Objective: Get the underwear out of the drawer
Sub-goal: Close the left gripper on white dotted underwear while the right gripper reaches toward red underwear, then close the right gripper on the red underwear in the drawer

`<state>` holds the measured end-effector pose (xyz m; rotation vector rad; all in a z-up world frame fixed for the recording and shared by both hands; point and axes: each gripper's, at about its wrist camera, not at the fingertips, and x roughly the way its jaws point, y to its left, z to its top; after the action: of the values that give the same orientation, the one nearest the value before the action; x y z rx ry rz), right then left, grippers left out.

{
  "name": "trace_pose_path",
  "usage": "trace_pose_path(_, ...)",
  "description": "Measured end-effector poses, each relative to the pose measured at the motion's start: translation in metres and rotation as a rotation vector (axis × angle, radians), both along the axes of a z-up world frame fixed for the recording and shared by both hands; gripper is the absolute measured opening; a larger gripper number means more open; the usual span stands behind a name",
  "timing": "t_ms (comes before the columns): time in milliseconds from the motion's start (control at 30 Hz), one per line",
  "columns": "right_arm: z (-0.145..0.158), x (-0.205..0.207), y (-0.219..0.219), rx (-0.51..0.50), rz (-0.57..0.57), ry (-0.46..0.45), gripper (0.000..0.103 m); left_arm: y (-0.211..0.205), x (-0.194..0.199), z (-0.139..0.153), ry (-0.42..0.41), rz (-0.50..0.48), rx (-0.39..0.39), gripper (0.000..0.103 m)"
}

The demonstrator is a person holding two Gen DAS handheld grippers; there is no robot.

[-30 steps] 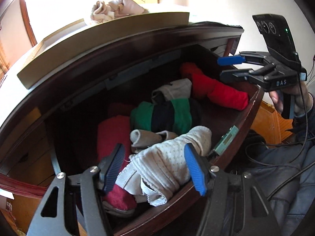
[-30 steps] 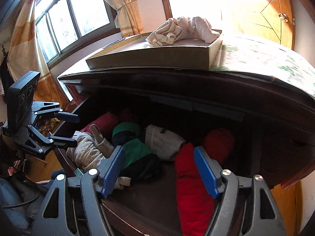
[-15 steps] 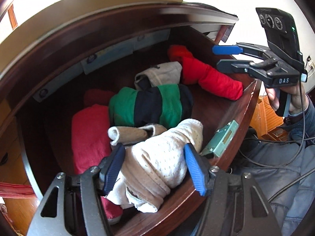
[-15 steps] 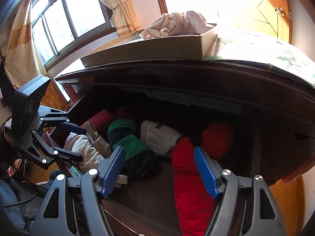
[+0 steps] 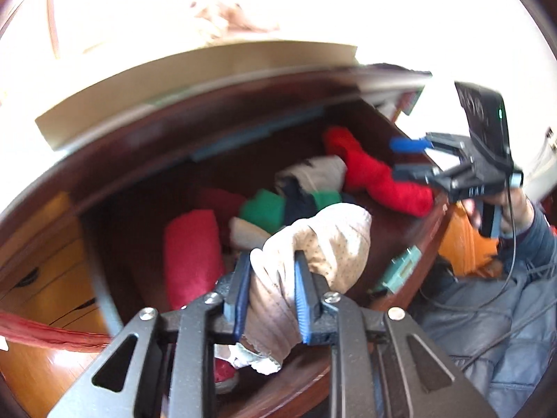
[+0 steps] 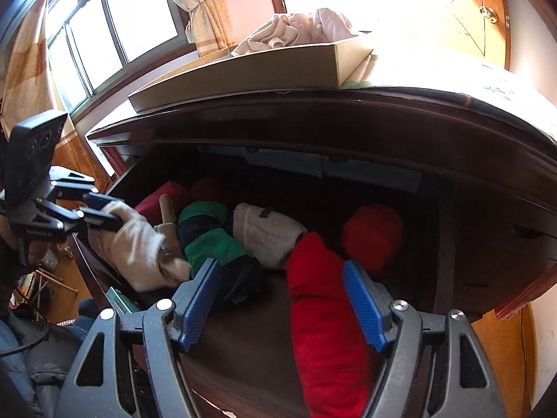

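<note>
Drawer (image 6: 264,348) being worked, pulled open, packed with rolled garments. Cream dotted underwear (image 5: 323,244) being pinched at near-left corner by left gripper (image 5: 273,296), jaws closing on cloth. Right gripper (image 6: 282,306) being held wide, empty, over red roll (image 6: 323,313). Step judged: grasp. Next judged: lift clear of drawer rim without snagging neighbours.

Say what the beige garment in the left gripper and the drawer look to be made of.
Beige garment: soft knit, probably cotton; matte, with a grid of small dots or eyelets, and it bunches between the closing jaws. Drawer: dark reddish-brown wood, seemingly varnished, with a faint sheen.
</note>
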<state>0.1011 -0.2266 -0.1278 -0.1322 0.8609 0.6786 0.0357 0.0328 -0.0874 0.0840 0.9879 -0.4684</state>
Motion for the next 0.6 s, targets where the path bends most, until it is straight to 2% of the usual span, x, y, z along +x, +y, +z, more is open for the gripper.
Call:
trace_pose_path(167,-0.006,0.005,0.002,-0.054,0.0,0.017,0.074,0.002,0.002,-0.005,-0.069,0.084,0.055,0.021)
trace_pose_path(267,-0.009,0.008,0.005,-0.091,0.02,0.04,0.074,-0.01,0.006,-0.015,-0.066,0.069,0.082,0.021)
trace_pose_path(333,-0.012,0.011,0.01,-0.159,0.041,0.056,0.074,-0.015,0.008,-0.015,-0.072,0.06,0.101,0.022)
trace_pose_path(367,-0.014,0.013,0.012,-0.186,0.049,0.066,0.074,-0.017,0.011,-0.016,-0.072,0.05,0.119,0.025)
trace_pose_path(400,-0.016,0.016,0.013,-0.208,0.056,0.08,0.074,-0.018,0.014,-0.016,-0.077,0.05,0.133,0.032)
trace_pose_path(467,-0.019,0.02,0.013,-0.243,0.072,0.108,0.074,-0.021,0.016,-0.016,-0.077,0.042,0.147,0.035)
trace_pose_path(600,-0.029,0.023,0.02,-0.3,0.126,0.156,0.074,-0.032,0.018,-0.02,-0.061,0.002,0.18,0.05)
